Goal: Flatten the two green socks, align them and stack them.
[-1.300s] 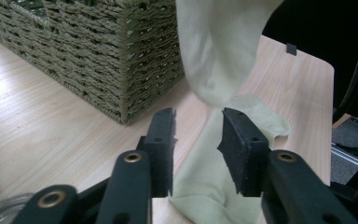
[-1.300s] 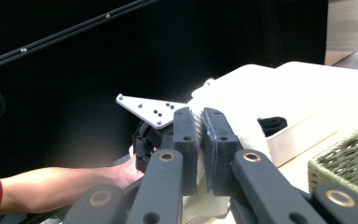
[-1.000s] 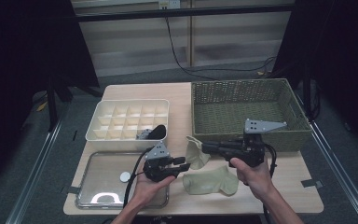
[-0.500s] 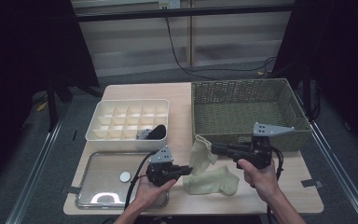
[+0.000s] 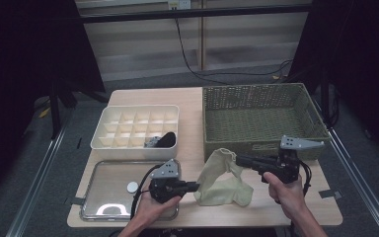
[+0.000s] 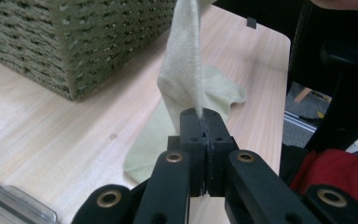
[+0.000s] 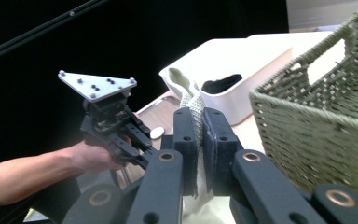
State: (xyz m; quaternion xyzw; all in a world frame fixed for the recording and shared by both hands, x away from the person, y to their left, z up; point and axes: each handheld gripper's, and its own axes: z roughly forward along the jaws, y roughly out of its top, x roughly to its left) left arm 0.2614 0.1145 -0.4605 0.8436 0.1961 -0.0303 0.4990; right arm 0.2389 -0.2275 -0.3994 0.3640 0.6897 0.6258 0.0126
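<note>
High view, reading from the left: a shallow metal tray (image 5: 109,178) lies at the near left corner of the wooden table (image 5: 192,101), with a small round white disc (image 5: 132,186) resting in it. Just behind the tray sits a white divided box (image 5: 137,125), and a dark item (image 5: 166,139) fills one of its front compartments. In front of the tray's right end, the left gripper (image 5: 194,186) is held level and points right; the left gripper view shows its jaws pressed together on an edge of the pale green sock (image 5: 223,181), the cloth rising from between them. They have just been closing, and the sock's cloth is now pinched in them. The sock itself lies on the bare wood between the two grippers, its lower part flat on the table and its upper part lifted toward the right. Next comes the right gripper (image 5: 238,160), pointing left, with the sock's raised end at its tip; in the right gripper view its jaws are clamped on that sock, the fabric squeezed between the pads. Behind it, on the table's right half, stands a woven basket (image 5: 259,120), just beyond the sock.
</note>
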